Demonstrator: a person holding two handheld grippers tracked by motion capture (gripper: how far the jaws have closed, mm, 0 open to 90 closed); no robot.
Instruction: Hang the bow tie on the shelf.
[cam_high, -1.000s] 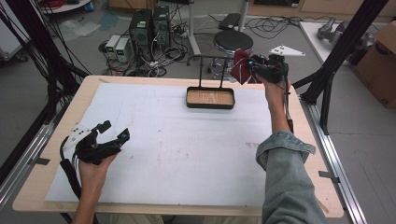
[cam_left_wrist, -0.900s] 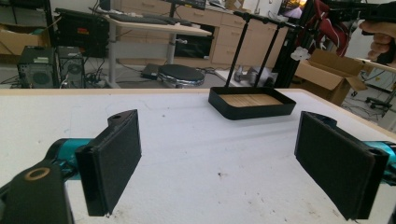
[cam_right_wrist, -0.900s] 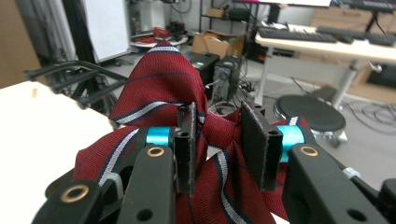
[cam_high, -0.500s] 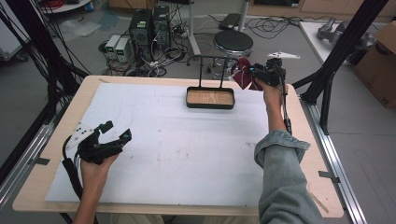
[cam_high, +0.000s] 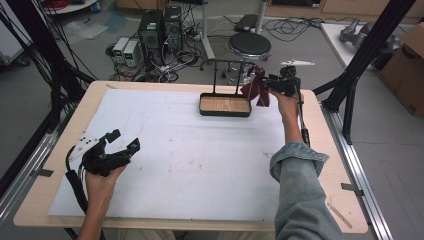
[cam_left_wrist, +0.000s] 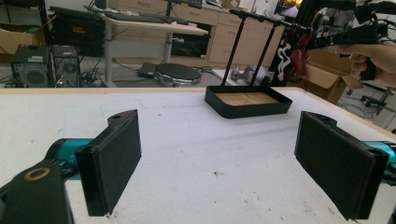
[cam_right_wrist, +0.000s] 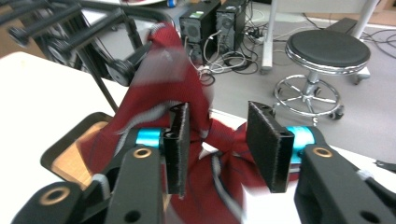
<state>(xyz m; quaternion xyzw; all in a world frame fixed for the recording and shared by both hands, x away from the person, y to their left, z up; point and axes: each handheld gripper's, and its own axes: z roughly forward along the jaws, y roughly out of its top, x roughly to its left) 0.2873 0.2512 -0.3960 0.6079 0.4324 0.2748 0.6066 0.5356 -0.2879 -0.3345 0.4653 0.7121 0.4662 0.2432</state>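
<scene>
Moving now is the right gripper (cam_high: 267, 86), which has carried the red cloth (cam_high: 253, 88) a touch leftward over the last second, closer to the rack's bar (cam_high: 230, 61); the other hand has barely stirred.

Starting at the left: the left gripper (cam_high: 122, 141) rests low over the white sheet (cam_high: 200, 165) near the table's front left corner, jaws spread wide and empty, its pads (cam_left_wrist: 114, 163) framing bare paper in the left gripper view.

On to the middle, where the black tray (cam_high: 225, 113) with its wooden floor sits at the far edge of the sheet, two thin posts rising from its back to carry that horizontal bar.

Now the right side: the cloth hangs bunched by the bar's right end, above the tray's right corner. In the right gripper view the jaws stand partly apart with red fabric (cam_right_wrist: 163, 79) between and beyond them, blurred; whether they are pinching it, I cannot tell.

My read: the cloth has reached the rack, but it is not yet draped over the bar. Spreading it and letting go look like what is left.
</scene>
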